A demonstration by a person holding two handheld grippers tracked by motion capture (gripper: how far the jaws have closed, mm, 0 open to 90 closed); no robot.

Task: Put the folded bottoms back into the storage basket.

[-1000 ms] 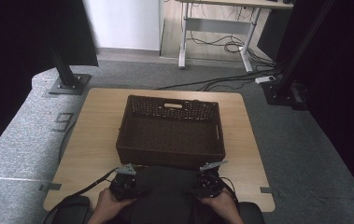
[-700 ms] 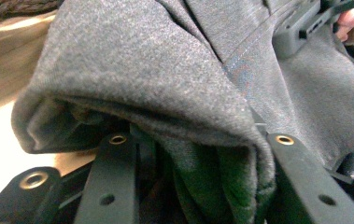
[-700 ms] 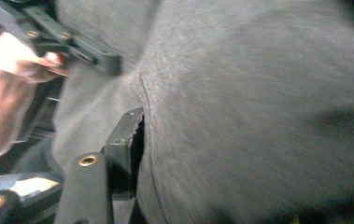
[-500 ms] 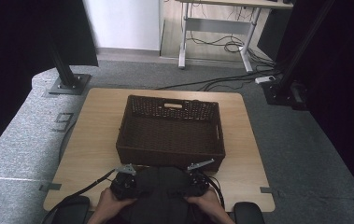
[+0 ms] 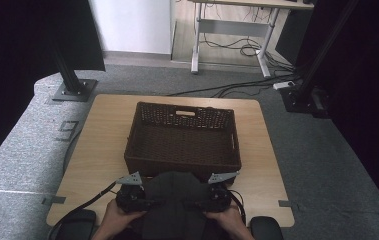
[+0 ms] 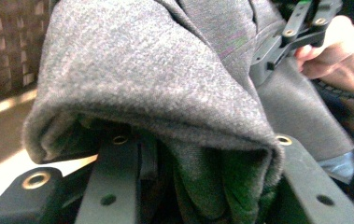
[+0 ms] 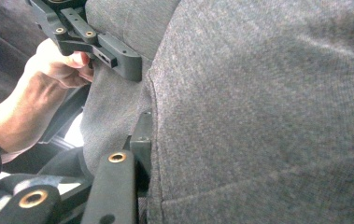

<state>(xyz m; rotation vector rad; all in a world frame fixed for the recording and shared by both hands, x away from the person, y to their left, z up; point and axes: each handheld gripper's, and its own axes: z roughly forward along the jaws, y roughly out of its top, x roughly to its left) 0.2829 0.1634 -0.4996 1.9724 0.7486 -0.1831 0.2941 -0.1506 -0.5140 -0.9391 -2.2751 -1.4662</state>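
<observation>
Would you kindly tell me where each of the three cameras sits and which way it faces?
High view: above the person's side, looking forward and down on the wooden table, the wicker basket and a dark grey garment; both hands and forearms enter at the bottom.
Left gripper view: rides the left tool, looking along its jaws, closed on a fold of the garment; the other hand shows.
Right gripper view: rides the right tool, jaws just closing on the cloth; the other hand shows.
All views share the garment.

Fuzzy matt grey cloth garment (image 6: 165, 79), dark woven wicker basket (image 5: 183, 158), pale smooth wooden table (image 5: 102, 145), matt black plastic jaws.
</observation>
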